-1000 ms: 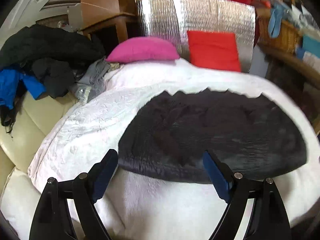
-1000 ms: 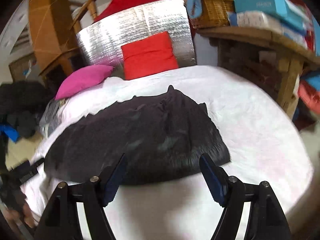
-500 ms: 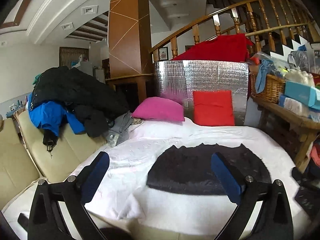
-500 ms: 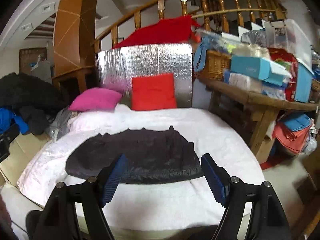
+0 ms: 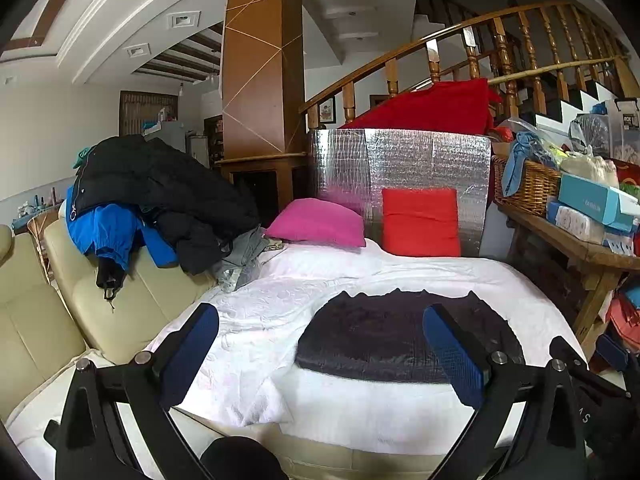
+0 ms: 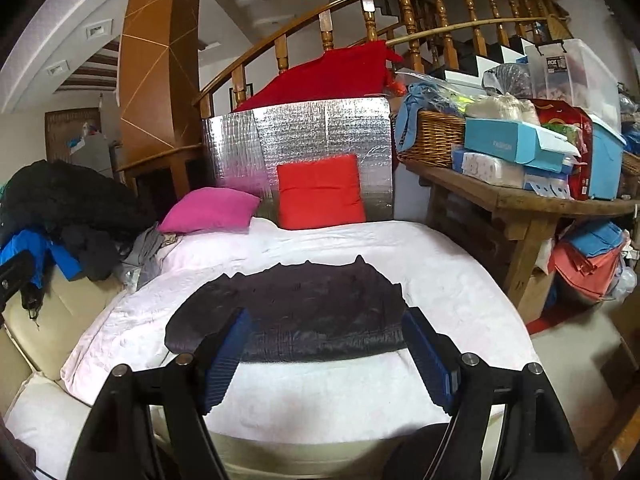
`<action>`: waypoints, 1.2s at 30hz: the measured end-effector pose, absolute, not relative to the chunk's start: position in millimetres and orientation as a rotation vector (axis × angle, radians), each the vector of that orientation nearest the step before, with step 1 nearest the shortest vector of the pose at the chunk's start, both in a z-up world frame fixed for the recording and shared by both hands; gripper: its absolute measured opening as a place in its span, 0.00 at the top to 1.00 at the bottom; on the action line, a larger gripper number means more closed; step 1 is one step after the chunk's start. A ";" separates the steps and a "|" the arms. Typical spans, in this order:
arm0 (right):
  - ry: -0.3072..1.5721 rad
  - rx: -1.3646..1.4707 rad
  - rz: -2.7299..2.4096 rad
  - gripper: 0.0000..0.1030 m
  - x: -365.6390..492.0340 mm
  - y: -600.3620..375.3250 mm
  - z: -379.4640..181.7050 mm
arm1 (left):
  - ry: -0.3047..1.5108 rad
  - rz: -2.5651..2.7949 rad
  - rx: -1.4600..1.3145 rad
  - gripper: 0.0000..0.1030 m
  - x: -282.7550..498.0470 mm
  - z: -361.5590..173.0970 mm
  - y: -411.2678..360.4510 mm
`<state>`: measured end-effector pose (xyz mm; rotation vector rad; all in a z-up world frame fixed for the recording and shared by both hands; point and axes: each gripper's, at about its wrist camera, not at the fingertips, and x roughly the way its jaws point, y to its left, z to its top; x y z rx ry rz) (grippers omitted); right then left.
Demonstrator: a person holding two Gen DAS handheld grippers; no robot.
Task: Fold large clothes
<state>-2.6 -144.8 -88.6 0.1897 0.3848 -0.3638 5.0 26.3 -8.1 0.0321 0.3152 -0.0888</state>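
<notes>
While we hold both claws above the near edge, left gripper (image 5: 320, 350) spread wide and empty, right gripper (image 6: 326, 354) likewise released, dark garment (image 6: 296, 308) folded flat on white bedspread (image 6: 440, 280), well apart from both.

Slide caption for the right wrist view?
Open right gripper held back from a dark folded garment lying on the white-covered bed.
</notes>
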 end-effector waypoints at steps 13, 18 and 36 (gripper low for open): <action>0.399 0.209 -0.359 0.22 0.4 -147.9 -94.6 | 0.334 -0.090 0.051 0.01 4.6 -13.7 23.5; 0.398 0.210 -0.361 0.22 0.5 -149.5 -95.0 | 0.339 -0.092 0.055 0.01 5.9 -14.5 23.8; 0.404 0.217 -0.363 0.22 2.9 -151.7 -97.8 | 0.356 -0.091 0.052 0.01 11.0 -17.8 26.5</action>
